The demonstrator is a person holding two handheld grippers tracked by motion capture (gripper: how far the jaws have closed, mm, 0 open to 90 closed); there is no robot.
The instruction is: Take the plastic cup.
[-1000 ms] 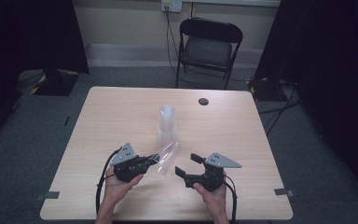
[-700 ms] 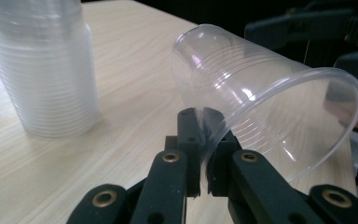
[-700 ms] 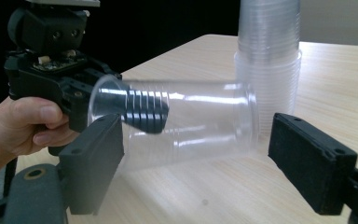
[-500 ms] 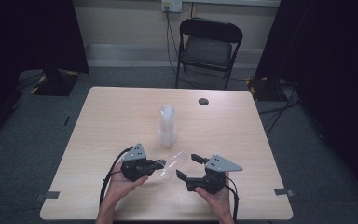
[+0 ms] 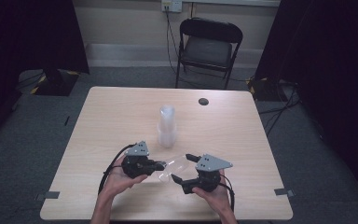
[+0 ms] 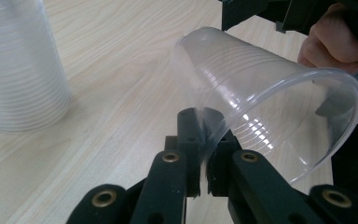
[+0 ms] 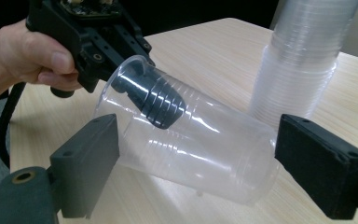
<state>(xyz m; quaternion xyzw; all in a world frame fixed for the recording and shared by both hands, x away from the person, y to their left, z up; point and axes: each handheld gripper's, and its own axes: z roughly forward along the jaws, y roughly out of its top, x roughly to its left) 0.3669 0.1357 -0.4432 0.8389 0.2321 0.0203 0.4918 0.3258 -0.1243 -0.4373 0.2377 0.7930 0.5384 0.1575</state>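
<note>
Wooden surface (image 5: pixel 121 116) mid-frame; cup stack (image 5: pixel 167 127) at centre. Left claw (image 6: pixel 204 140) pinches rim of clear cup (image 5: pixel 177 164), lower centre. Right claw (image 7: pixel 196 154) just opening, jaws wide around cup, untouching.

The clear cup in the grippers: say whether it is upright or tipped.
Tipped. The clear cup lies nearly sideways above the table, the left gripper pinching its rim wall, beside the upright cup stack.

A black folding chair (image 5: pixel 209 48) stands beyond the wooden table (image 5: pixel 242 130), with a wall socket (image 5: pixel 171 5) above it.
</note>
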